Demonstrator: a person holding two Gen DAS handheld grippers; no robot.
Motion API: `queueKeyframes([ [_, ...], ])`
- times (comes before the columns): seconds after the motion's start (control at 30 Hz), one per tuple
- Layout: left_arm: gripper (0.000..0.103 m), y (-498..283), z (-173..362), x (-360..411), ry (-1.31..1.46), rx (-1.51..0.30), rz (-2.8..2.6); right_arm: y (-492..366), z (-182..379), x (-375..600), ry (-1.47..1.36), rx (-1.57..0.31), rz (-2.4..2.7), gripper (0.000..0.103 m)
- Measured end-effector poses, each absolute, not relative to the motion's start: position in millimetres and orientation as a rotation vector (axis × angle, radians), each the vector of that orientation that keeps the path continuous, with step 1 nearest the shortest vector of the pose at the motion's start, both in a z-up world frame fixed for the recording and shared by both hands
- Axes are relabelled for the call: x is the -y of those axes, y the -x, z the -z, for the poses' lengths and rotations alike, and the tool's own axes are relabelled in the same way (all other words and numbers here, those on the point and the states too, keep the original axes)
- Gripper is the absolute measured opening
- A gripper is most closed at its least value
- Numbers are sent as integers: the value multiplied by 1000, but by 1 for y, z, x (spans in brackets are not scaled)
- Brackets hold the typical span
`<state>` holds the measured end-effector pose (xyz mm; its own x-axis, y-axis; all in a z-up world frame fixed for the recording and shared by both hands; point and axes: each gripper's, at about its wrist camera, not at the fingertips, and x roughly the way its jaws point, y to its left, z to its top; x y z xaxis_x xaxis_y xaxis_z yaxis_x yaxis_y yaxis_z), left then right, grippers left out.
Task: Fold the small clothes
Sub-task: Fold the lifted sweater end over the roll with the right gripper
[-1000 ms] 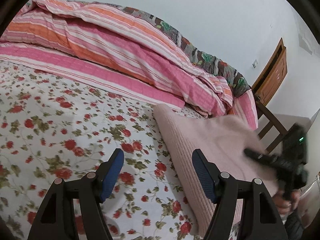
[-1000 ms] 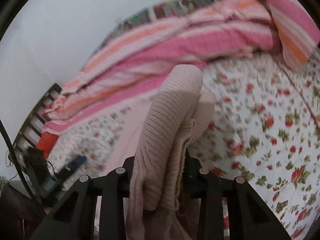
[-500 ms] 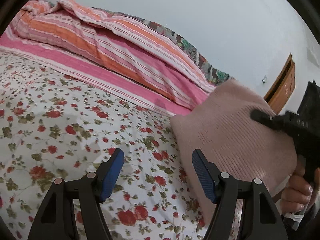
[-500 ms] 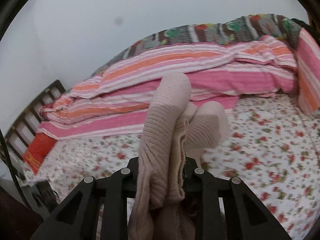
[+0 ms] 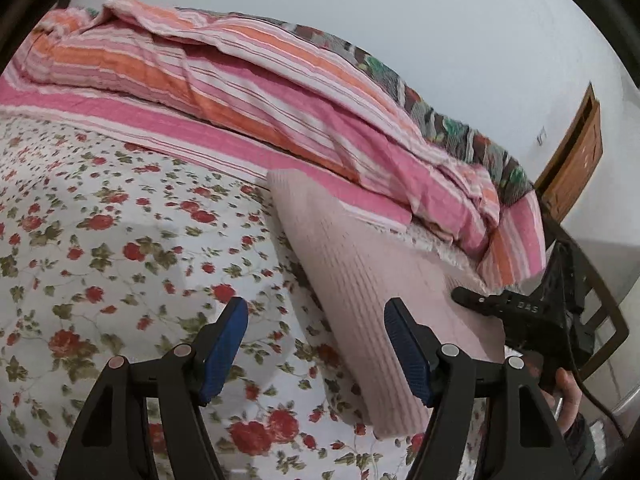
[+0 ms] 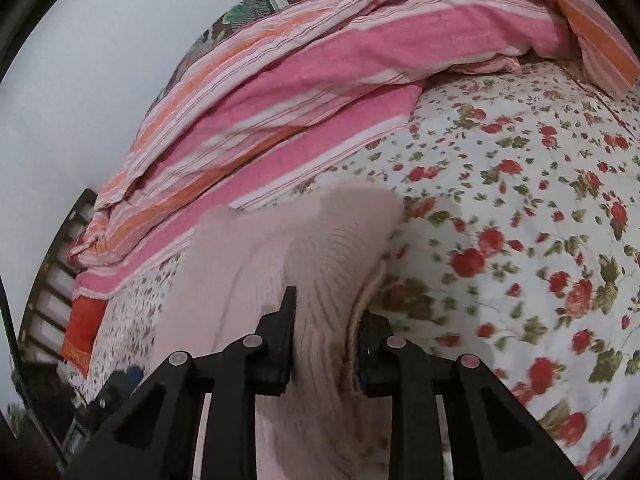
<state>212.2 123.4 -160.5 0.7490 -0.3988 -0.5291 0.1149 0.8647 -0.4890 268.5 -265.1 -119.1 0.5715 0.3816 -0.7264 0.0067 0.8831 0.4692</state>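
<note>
In the left wrist view, the left gripper (image 5: 316, 344) hangs over the white bedsheet printed with red roses and green leaves (image 5: 100, 248), its two black fingers with blue ribbed pads (image 5: 226, 344) spread wide apart and nothing between them. The pale pink ribbed knit garment (image 5: 360, 264), folded into a thick slab, lies on the sheet just right of the gap, its long folded edge running from beside the striped quilt down past the right-hand pad. Behind it the bulky pink, orange and white striped quilt (image 5: 248, 80) is heaped along the far side of the bed, with a dark patterned blanket (image 5: 448, 120) showing behind it against the pale wall. At the right edge the right gripper (image 5: 516, 312), black, reaches onto the near corner of the knit garment, with the person's hand (image 5: 568, 396) under it, and a brown wooden door (image 5: 576, 160) stands beyond. In the right wrist view, the right gripper (image 6: 326, 328) is closed narrowly on the pale pink knit garment (image 6: 320, 240), the fabric bunched and pinched between its black fingers and fanning out forward onto the rose-print bedsheet (image 6: 520, 220). The garment's far end is blurred. The striped quilt (image 6: 320, 60) fills the upper part, and a dark slatted bed frame (image 6: 52, 280) with an orange-red cloth (image 6: 82, 332) beside it shows at the left.
</note>
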Motion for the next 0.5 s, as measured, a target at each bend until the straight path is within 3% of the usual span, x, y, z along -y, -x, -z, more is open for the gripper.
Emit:
queueKeyframes([
  [0.1,69,-213,160,-111,418,-677,303,-260,106,258,-320,-900,-232,35],
  [0.23,69,-211,160,-97,382,-699,314,-244,90,249,-158,-809,-249,35],
  [0.5,69,-194,159,-83,279,-702,326,-238,106,260,-205,-800,-320,38],
])
